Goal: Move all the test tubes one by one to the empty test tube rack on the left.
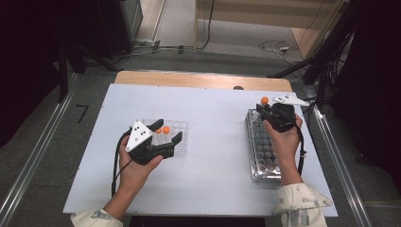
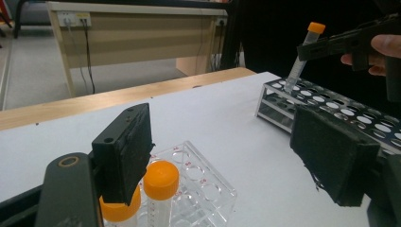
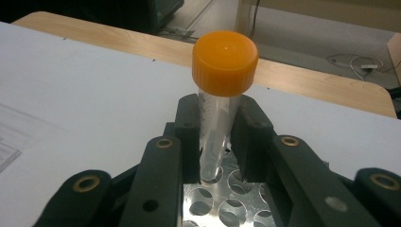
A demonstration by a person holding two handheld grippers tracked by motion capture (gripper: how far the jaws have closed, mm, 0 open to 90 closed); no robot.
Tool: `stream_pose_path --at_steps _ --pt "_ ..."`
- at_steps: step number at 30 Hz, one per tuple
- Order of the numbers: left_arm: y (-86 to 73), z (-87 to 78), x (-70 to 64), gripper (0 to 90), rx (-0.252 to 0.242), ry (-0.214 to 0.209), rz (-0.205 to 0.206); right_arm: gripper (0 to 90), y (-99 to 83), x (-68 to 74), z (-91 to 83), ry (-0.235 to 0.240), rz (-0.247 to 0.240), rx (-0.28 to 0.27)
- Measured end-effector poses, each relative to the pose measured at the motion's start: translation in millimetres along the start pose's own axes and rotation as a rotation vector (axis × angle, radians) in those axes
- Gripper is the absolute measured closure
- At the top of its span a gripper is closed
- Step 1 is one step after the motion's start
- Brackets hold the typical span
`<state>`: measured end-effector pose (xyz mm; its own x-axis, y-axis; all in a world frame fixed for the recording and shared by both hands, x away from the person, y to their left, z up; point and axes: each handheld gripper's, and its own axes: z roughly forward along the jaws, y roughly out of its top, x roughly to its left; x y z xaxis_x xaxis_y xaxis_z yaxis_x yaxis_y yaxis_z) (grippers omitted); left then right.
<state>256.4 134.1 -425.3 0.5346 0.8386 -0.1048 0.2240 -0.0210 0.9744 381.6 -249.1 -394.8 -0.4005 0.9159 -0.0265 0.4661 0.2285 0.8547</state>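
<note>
Right now the right gripper [image 3: 215, 156] has its fingers squeezed on a tube [image 3: 218, 118] with an orange cap, tip at a hole of the metal rack [image 1: 263, 146]. If it tilts, it could miss the hole. The left gripper [image 2: 236, 161] has its fingers spread wide over two tubes [image 2: 160, 189] in the clear rack [image 2: 208, 189].

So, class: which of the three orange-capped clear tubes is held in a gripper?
The orange-capped clear tube clamped by the right gripper over the metal rack; the others stand in the clear plastic rack.

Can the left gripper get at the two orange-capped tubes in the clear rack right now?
Probably yes. The left gripper is open right over the clear rack, jaws either side of the two orange-capped tubes, nothing between.
</note>
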Motion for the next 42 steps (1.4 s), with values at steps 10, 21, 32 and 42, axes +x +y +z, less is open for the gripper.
stream_pose_path --at_steps 10,21,32,42 --pt "3.2 -2.5 -1.0 19.3 -0.016 0.003 0.002 71.7 8.0 13.2 -23.4 0.07 -0.031 -0.051" --pt "7.2 -4.5 -4.7 16.6 -0.012 -0.016 0.003 71.7 6.9 57.4 -29.1 0.229 -0.102 -0.034" --pt "9.1 -3.6 -14.5 16.7 -0.007 -0.055 0.015 71.7 -11.9 103.8 -13.1 0.356 -0.18 0.049" --pt "8.0 -0.7 -22.8 18.4 0.006 -0.094 0.033 71.8 -21.5 138.2 -8.1 0.442 -0.231 0.073"
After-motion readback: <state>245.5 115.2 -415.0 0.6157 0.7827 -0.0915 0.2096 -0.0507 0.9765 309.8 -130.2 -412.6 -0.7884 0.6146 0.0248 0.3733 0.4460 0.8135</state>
